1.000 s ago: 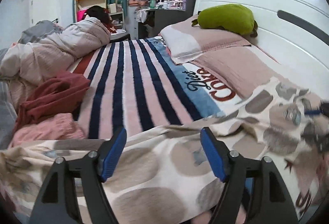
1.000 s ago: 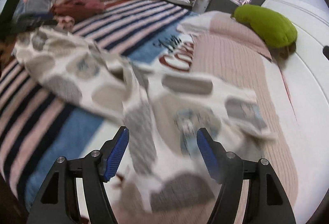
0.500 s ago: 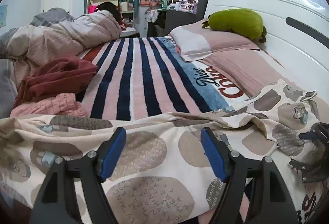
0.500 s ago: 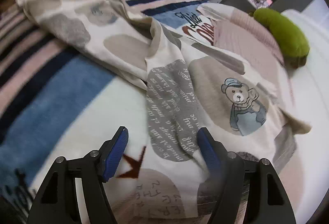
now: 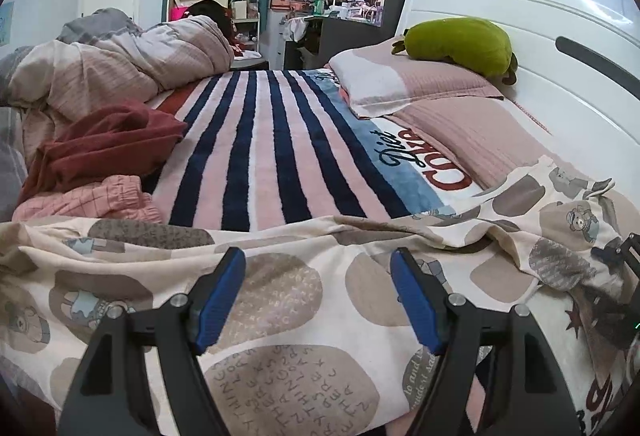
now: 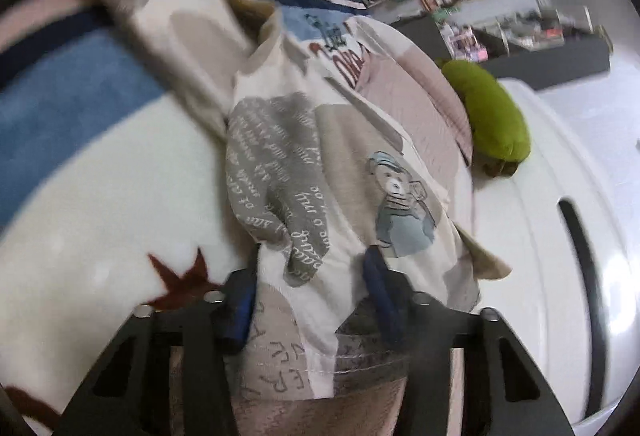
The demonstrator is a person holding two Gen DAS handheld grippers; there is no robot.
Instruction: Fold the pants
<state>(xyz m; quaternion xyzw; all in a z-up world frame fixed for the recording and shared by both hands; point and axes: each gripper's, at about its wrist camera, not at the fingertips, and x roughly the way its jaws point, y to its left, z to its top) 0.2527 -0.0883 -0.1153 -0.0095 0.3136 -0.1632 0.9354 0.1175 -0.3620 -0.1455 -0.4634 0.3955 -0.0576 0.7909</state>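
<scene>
The cream pants (image 5: 280, 288) with grey blotches and teddy bears lie spread across the near side of the bed. My left gripper (image 5: 318, 300) is open, its blue pads above the pants' middle, holding nothing. In the right wrist view my right gripper (image 6: 312, 300) has its jaws partly closed around a bunched end of the pants (image 6: 320, 172), with fabric between the blue fingers (image 6: 380, 292). The right gripper also shows at the right edge of the left wrist view (image 5: 624, 284), on the pants' end.
A striped blanket (image 5: 260, 140) covers the bed. A red garment (image 5: 104, 148) and a pink one (image 5: 88, 196) lie at the left, a rumpled duvet (image 5: 120, 60) behind. Pillows (image 5: 408, 84) and a green plush (image 5: 460, 44) sit by the white headboard (image 5: 540, 36).
The pants have settled flat on the bed. My right gripper has dropped onto the pants' end and its jaws have narrowed around the fabric. My left gripper stays open.
</scene>
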